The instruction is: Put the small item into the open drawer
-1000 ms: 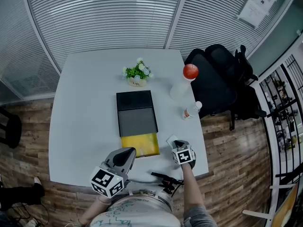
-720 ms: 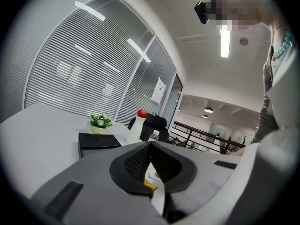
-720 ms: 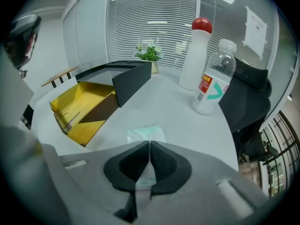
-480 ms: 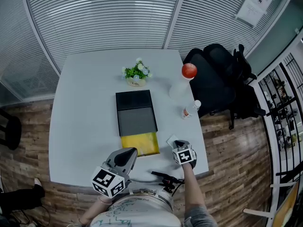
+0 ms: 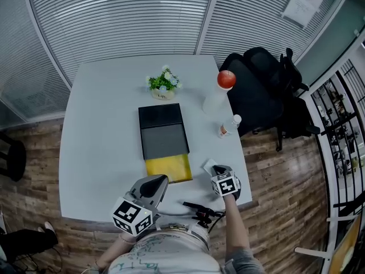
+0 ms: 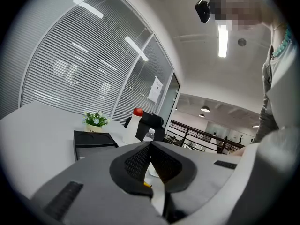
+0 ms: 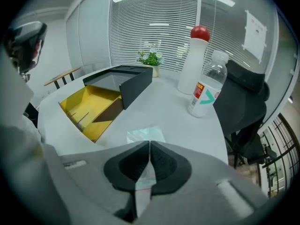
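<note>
Holding much as it did a second ago, the right gripper [image 7: 149, 145] has its jaws pressed together on the near edge of the small pale packet [image 7: 146, 135]. The packet seems to rest on the white table [image 5: 102, 130], just right of the open yellow drawer [image 5: 168, 168]. With little moved, the lift and carry likely lie ahead. The left gripper [image 6: 151, 145] hangs closed, empty.
</note>
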Demonstrator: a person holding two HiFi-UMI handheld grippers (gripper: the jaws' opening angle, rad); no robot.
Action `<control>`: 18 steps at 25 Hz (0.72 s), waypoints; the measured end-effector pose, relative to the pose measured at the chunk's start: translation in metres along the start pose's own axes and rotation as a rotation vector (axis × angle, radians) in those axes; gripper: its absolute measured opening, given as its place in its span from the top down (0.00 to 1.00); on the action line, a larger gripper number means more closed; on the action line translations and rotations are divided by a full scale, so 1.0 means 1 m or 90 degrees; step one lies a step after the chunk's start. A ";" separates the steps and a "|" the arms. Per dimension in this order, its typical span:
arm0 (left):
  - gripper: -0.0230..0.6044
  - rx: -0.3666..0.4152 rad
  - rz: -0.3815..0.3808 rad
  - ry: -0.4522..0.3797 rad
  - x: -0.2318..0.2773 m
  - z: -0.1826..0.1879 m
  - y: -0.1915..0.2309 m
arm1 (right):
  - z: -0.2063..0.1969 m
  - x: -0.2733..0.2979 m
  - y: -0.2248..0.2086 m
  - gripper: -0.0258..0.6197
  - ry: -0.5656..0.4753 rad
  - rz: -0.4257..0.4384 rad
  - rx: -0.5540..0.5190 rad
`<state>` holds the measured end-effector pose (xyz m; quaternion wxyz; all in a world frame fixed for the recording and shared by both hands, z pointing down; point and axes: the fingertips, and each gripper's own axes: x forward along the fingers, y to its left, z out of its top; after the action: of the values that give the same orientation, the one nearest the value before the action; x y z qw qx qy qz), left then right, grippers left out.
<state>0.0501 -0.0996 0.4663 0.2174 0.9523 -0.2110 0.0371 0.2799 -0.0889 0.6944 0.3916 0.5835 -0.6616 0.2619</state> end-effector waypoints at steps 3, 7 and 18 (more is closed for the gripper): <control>0.97 0.001 -0.004 0.003 0.000 -0.002 -0.003 | 0.007 -0.010 0.002 0.95 -0.017 0.002 -0.007; 0.97 0.002 -0.007 0.005 0.000 -0.003 -0.006 | 0.014 -0.021 0.005 0.95 -0.024 0.003 -0.022; 0.97 -0.011 -0.017 0.010 0.000 -0.006 -0.012 | 0.044 -0.058 0.006 0.95 -0.066 -0.002 -0.043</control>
<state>0.0548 -0.0871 0.4672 0.2279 0.9528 -0.1968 0.0398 0.2650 -0.0904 0.6232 0.3769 0.5837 -0.6884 0.2082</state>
